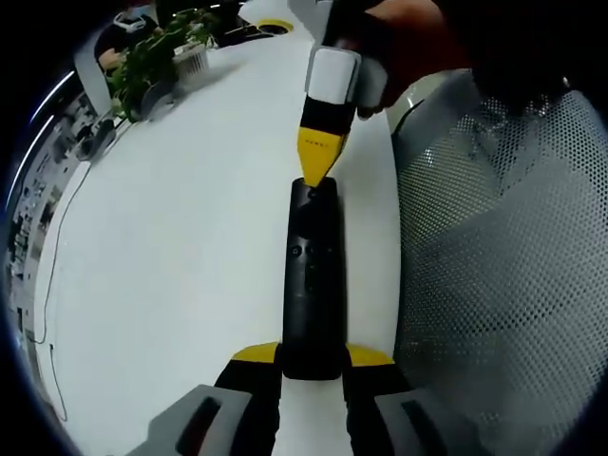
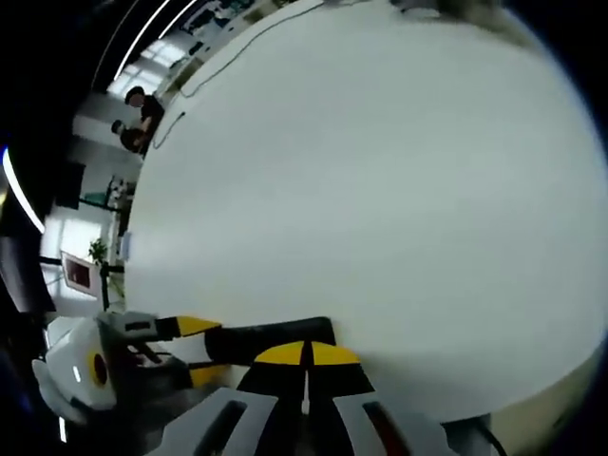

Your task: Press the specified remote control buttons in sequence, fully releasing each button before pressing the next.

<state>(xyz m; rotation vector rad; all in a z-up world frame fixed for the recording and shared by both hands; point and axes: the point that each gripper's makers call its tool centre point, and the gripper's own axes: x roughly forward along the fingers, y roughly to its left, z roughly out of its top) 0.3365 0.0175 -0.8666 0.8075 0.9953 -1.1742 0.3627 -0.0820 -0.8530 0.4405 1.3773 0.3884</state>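
Remote control, a long slim black plastic bar (image 1: pixel 313 280), is lying lengthwise on the smooth white table (image 1: pixel 171 256) in the left gripper view, its near end pinched between the left gripper's (image 1: pixel 313 366) yellow-tipped jaws. The right gripper (image 1: pixel 318 157) is touching its far end with jaws pressed together beside a grey mesh chair (image 1: pixel 503 256). No lettering is legible.

In the right gripper view, the right gripper's (image 2: pixel 306 356) closed yellow tips are sitting over the remote.

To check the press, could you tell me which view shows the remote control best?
The left gripper view: the remote control lies lengthwise, buttons visible, the right gripper touching its far end. The right gripper view shows its dark side.
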